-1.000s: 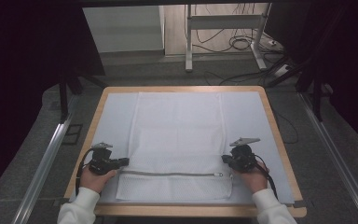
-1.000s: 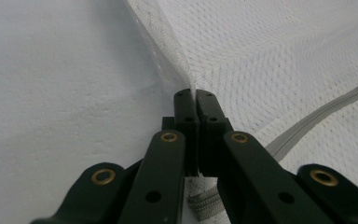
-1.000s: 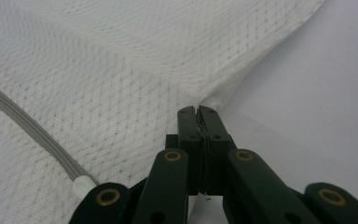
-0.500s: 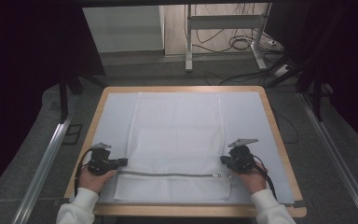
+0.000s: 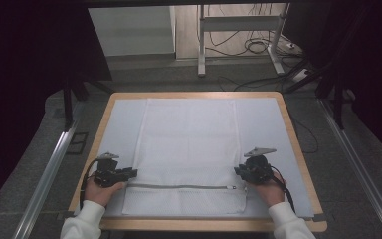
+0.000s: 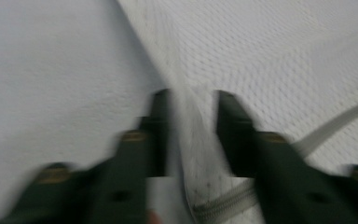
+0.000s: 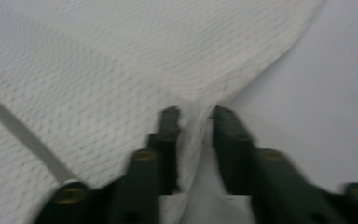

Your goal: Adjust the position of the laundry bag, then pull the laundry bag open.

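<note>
High view: a white mesh bag [image 5: 186,149] is spread flat on the table [image 5: 298,149], its zipper [image 5: 179,187] running across near the front edge. The left claw [image 5: 132,173] and right claw [image 5: 238,172] are set at opposite side edges, probably so the bag could be laid straight. Both claws have just been opening; each edge lies between parted jaws, no longer pinched.

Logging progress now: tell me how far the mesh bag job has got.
Done: the mesh bag lies flat and smooth on the table, zipper apparently closed. In hand: the left gripper and right gripper sit at its side edges; their fingers have just been opening, each edge between them, unpinched. Left: probably drawing both grippers clear.
</note>
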Demonstrator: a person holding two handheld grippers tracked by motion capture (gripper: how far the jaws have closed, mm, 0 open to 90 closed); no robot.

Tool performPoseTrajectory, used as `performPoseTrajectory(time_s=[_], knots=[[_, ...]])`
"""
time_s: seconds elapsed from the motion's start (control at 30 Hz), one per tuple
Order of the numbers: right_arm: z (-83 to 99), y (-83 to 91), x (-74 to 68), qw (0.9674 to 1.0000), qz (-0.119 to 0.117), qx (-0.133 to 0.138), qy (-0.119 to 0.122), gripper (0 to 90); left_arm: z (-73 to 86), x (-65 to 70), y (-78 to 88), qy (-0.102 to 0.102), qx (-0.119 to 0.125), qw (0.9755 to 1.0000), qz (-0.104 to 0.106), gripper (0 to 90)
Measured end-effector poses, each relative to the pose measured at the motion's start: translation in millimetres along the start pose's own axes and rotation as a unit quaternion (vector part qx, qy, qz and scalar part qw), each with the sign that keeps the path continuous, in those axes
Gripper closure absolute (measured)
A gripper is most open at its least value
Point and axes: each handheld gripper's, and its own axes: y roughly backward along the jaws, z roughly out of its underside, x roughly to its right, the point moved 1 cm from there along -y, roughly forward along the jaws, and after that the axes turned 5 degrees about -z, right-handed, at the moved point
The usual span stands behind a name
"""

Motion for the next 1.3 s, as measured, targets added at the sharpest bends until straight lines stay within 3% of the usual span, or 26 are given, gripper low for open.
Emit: performPoseTrajectory(time_s=[0.03, 0.13, 0.2, 0.43, 0.57, 0.77, 0.83, 1.0, 1.3], knots=[[-0.3, 1.3, 1.0, 1.0, 0.003, 0.004, 0.001, 61.1, 0.2, 0.3, 0.6, -0.001, 0.001, 1.0, -0.008, 51.2], [-1.5, 6.2, 3.6, 0.9993, 0.026, 0.026, -0.004, 47.6, 0.1, 0.2, 5.8, -0.001, 0.016, 0.9997, -0.017, 42.4], [-2.2, 8.8, 4.9, 0.9989, 0.03, 0.034, -0.007, 43.2, -1.2, 1.3, 9.9, -0.006, 0.03, 0.9993, -0.022, 37.1], [-3.4, 17.9, 5.9, 0.998, 0.008, 0.063, -0.001, 34.0, -9.4, 21.8, 20.2, -0.056, 0.062, 0.9962, -0.023, 32.8], [-2.6, 22.3, 7.4, 0.9969, 0.005, 0.079, -0.002, 33.3, -13.6, 38.9, 22.9, -0.076, 0.068, 0.9946, -0.016, 32.8], [3.6, 31.2, 9.9, 0.996, -0.001, 0.089, 0.0, 31.7, -19.7, 58.4, 21.7, -0.087, 0.076, 0.9933, -0.002, 33.7], [6.3, 36.1, 12.0, 0.9947, 0.007, 0.102, 0.003, 31.8, -20.7, 63.5, 21.9, -0.091, 0.081, 0.9925, -0.003, 34.3], [9.1, 41.9, 19.6, 0.9939, 0.012, 0.109, -0.009, 31.6, -24.0, 80.8, 17.0, -0.106, 0.077, 0.9913, 0.017, 33.7], [11.0, 44.7, 24.6, 0.9936, 0.019, 0.111, -0.01, 31.7, -26.3, 105.8, 5.4, -0.124, 0.061, 0.9893, 0.046, 34.6]])
